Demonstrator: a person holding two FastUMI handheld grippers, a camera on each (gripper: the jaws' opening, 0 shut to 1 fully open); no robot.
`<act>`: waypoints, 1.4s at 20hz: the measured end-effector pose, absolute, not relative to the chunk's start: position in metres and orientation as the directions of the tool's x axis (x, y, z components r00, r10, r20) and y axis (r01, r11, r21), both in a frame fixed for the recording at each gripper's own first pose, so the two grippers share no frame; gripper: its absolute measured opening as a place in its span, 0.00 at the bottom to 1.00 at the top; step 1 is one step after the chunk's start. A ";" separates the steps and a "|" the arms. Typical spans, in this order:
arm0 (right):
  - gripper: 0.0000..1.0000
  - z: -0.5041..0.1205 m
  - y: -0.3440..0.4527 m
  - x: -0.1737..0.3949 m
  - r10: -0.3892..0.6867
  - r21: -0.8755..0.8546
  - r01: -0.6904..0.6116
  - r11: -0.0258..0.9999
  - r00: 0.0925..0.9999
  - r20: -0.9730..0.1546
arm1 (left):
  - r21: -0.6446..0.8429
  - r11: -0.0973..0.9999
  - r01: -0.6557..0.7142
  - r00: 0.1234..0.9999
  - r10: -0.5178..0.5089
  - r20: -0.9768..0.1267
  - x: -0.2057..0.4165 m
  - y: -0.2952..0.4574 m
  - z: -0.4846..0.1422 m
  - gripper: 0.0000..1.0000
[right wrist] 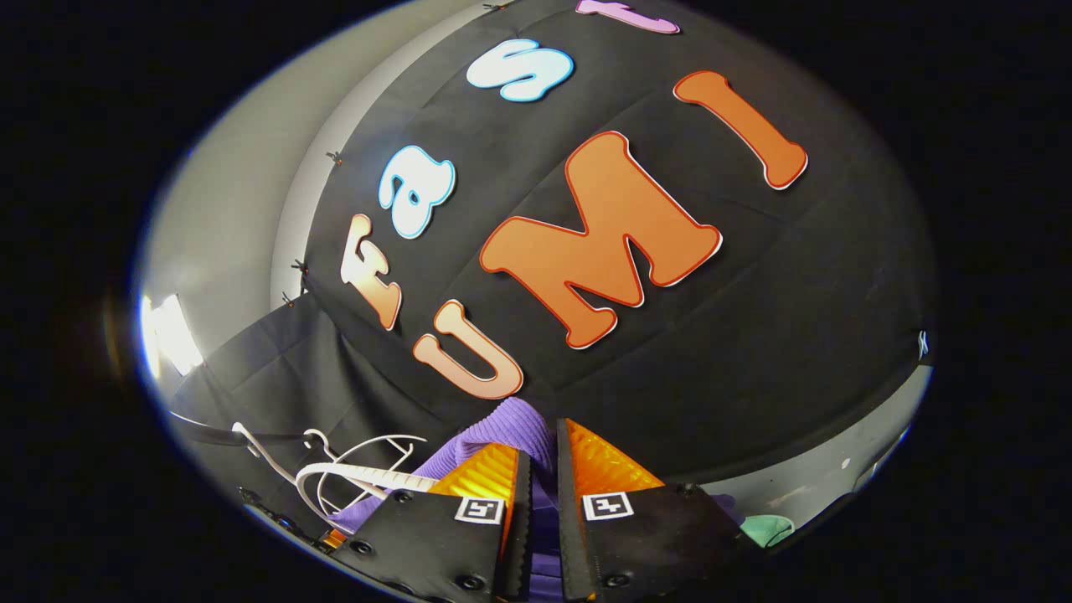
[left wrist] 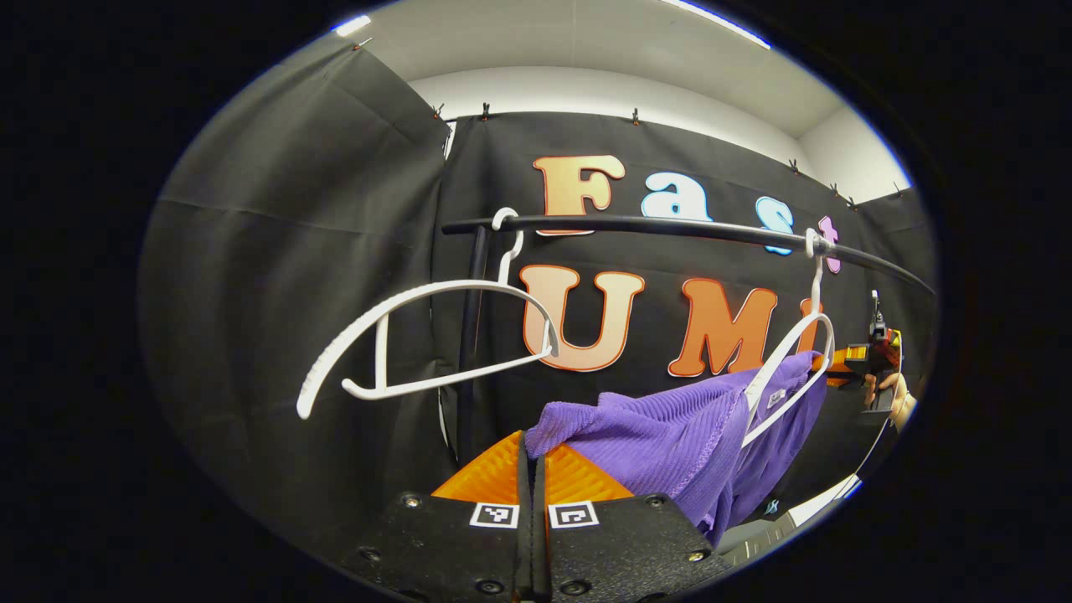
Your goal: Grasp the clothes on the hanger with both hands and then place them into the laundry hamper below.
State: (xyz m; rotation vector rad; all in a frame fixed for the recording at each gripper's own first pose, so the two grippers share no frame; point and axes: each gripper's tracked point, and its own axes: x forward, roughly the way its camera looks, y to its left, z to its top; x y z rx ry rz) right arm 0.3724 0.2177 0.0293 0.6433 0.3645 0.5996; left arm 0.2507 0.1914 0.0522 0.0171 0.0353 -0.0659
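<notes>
A purple ribbed garment [left wrist: 670,435] hangs partly off a white hanger [left wrist: 791,360] on the black rail [left wrist: 670,224]. One end of it is stretched toward my left gripper [left wrist: 533,440], which is shut on its edge. In the left gripper view my right gripper [left wrist: 875,352] and the hand [left wrist: 898,400] holding it are at the far right, past the garment. In the right gripper view the purple garment [right wrist: 502,431] bulges up between the fingers of my right gripper [right wrist: 543,440], and both fingers press on it.
A bare white hanger [left wrist: 435,335] hangs at the left end of the rail, beside the black upright post [left wrist: 471,335]. White hangers [right wrist: 360,477] appear low at the left of the right gripper view. A teal object [right wrist: 766,529] lies on the grey floor [right wrist: 837,469].
</notes>
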 end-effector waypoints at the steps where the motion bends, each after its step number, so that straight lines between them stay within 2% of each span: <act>1: 0.21 0.019 0.216 0.373 0.615 0.645 -0.390 0.657 0.773 -0.158 | 0.013 0.998 0.067 0.996 -0.066 -0.052 0.252 0.189 0.043 0.00; 13: 0.15 -0.102 0.204 0.333 0.573 0.623 -0.282 0.730 0.749 -0.333 | 0.007 0.999 0.046 0.962 -0.042 -0.270 0.232 0.183 -0.074 0.00; 28: 0.15 -0.151 0.218 0.235 0.532 0.500 -0.312 0.808 0.752 -0.390 | -0.076 0.965 0.251 0.908 -0.262 -0.326 0.214 0.045 -0.120 0.00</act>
